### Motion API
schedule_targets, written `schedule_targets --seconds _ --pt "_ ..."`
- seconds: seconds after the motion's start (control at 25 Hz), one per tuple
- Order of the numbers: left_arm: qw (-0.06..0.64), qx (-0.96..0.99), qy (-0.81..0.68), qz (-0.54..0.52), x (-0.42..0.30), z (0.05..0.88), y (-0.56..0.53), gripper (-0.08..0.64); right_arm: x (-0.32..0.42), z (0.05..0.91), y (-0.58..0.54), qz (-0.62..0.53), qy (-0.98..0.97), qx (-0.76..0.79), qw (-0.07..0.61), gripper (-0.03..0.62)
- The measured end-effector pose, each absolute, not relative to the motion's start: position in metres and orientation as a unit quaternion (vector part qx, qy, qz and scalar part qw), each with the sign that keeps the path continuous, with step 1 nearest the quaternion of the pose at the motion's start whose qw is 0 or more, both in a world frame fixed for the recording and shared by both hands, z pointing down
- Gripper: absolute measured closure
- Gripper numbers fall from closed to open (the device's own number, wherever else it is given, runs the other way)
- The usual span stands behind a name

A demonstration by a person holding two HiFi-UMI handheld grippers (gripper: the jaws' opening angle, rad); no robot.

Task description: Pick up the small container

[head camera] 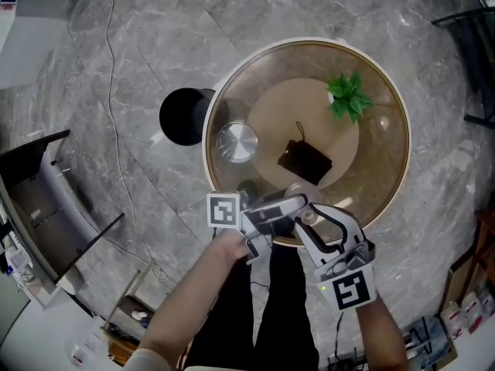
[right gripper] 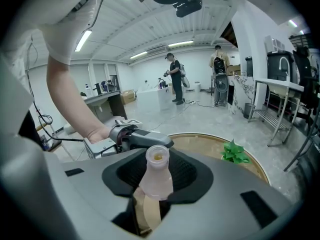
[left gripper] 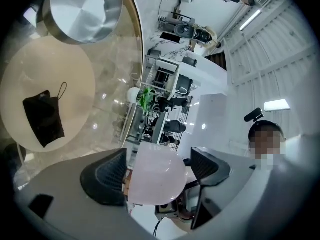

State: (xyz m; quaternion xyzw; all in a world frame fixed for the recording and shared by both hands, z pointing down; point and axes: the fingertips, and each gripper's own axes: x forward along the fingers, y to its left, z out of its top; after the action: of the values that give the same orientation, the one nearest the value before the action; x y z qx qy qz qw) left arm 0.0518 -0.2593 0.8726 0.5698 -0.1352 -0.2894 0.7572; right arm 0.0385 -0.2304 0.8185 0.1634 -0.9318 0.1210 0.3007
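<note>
A small translucent pinkish bottle (right gripper: 156, 176) with an open neck stands upright between my right gripper's (right gripper: 157, 180) black pads, which are shut on its body. In the head view the right gripper (head camera: 313, 222) hovers over the near rim of the round glass table (head camera: 309, 43). The left gripper (head camera: 274, 211) meets it tip to tip from the left. A pale pink rounded body (left gripper: 155, 176), seemingly the same bottle, sits between the jaws of the left gripper (left gripper: 157, 171). It lies against the left pad, with a slim gap at the right pad.
On the table sit a round metal tin (head camera: 236, 141), a black pouch with a loop (head camera: 304, 161) and a small green plant (head camera: 348, 97). A black round stool (head camera: 186, 116) stands left of the table. Two people stand far back in the room in the right gripper view.
</note>
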Motion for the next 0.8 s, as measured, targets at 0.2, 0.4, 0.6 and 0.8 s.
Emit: schedule_targets --seconds 0.2,0.4,0.6,0.8 --pt "0.755 0.576 -0.123 -0.29 0.053 0.849 -0.26 0.182 0.036 0.799 -0.23 0.113 -0.934 0.167 0.296 0.443" --pt "0.754 0.577 -0.116 -0.291 0.053 0.823 -0.256 0.2 0.037 0.773 -0.228 0.11 -0.933 0.175 0.294 0.443" --pt "0.753 0.582 -0.107 -0.289 0.05 0.788 -0.248 0.235 0.033 0.737 -0.22 0.109 -0.933 0.182 0.29 0.443" --pt "0.754 0.583 -0.1 -0.287 0.046 0.75 -0.239 0.238 0.028 0.701 -0.212 0.106 -0.935 0.193 0.279 0.442"
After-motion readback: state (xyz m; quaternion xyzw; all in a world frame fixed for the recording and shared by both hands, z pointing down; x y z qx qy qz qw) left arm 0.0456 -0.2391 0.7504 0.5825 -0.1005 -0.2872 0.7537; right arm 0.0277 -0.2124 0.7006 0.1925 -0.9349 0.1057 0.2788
